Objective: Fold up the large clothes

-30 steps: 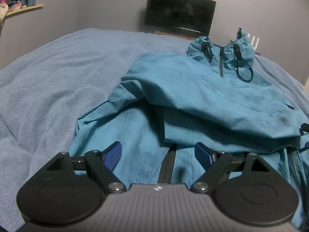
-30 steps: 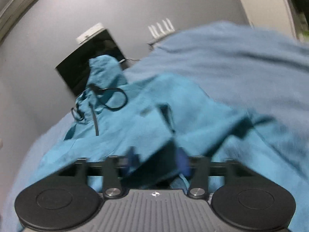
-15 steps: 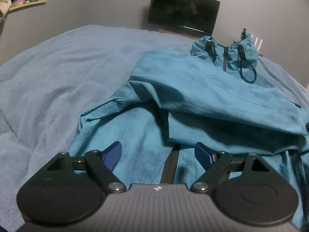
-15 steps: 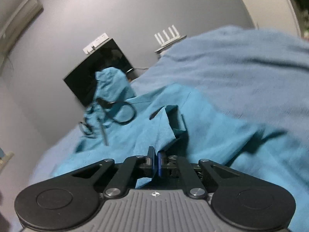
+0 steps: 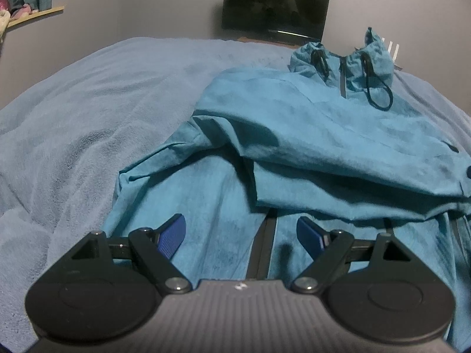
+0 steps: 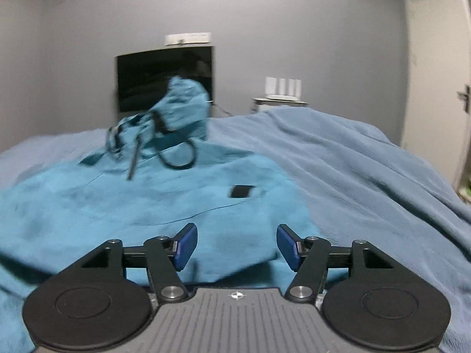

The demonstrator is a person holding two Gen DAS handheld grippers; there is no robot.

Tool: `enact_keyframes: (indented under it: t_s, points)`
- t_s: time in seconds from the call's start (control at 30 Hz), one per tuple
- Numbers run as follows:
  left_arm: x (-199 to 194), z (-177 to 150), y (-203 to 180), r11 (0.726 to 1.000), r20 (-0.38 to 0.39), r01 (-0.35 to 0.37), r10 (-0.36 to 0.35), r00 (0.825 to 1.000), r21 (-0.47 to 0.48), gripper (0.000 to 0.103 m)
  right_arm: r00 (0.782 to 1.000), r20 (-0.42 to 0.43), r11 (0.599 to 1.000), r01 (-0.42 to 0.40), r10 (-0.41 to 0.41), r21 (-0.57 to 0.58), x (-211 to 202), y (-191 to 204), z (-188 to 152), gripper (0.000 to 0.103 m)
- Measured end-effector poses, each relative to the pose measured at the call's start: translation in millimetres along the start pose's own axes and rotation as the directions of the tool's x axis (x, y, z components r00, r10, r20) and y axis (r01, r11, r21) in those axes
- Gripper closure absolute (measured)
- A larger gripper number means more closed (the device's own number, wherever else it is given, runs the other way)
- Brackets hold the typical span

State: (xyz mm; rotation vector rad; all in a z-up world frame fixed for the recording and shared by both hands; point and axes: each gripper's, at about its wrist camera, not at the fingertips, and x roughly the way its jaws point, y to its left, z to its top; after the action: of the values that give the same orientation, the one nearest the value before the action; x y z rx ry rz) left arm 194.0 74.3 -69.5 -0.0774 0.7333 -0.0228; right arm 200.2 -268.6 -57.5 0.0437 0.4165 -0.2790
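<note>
A teal jacket (image 5: 309,135) lies spread on the bed (image 5: 97,111), which is covered by a pale blue blanket. Its hood (image 5: 344,61) is bunched at the far end, toward the dark TV (image 5: 275,6) on the grey wall, and black drawcords (image 5: 379,91) loop down from the hood over the chest. A sleeve or side panel is folded across the body, leaving a thick diagonal ridge of cloth with a shadow under it. A dark zip strip (image 5: 263,250) runs down the near part of the jacket.

The left gripper (image 5: 241,232) hangs over the near hem with its blue pads spread wide. Nothing sits between them but the cloth lying flat below, and I cannot see either pad touching it.

From the right wrist camera, the right gripper (image 6: 237,245) hovers low over the jacket's right edge, where teal meets blanket. Its jaws are opening, and the pads stand apart with no fabric caught between them. A small black patch (image 6: 242,191) shows on the jacket just beyond them. The hood (image 6: 176,108) looks blurred here, standing up in front of the TV (image 6: 164,76). A white router (image 6: 283,88) with upright antennas sits on a small stand beyond the bed, and a pale door (image 6: 435,67) is on the right.
</note>
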Motion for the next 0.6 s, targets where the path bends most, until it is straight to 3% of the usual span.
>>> enact_keyframes:
  t_s: [0.17,0.23,0.33,0.43,0.6]
  points:
    - [2.6,-1.3,-2.3,1.0,-0.01,-0.008,0.008,1.0,0.018,0.02,0.988,-0.154,0.995,0.005,-0.02,-0.1,31.5,10.4,-17.7,0.036]
    - [3.8,-2.0,-2.0,1.0,-0.014,-0.005,0.005,1.0,0.022,0.019,0.983,-0.181,0.999,0.01,-0.02,-0.053,40.2,2.8,-25.8,0.023]
    - [5.6,-2.3,-2.1,1.0,-0.019,-0.007,0.008,1.0,0.03,0.018,0.98,-0.198,0.999,0.008,-0.001,0.034,42.0,-11.3,-29.7,0.02]
    - [6.3,-2.2,-3.0,0.999,-0.021,-0.009,0.01,1.0,0.036,0.018,0.982,-0.191,0.999,0.009,-0.002,0.036,39.2,-13.4,-27.4,0.021]
    - [6.0,-2.1,-1.3,1.0,-0.02,-0.004,0.005,1.0,0.025,0.018,0.996,-0.071,0.994,-0.044,0.051,0.096,8.4,-14.8,-25.1,0.017]
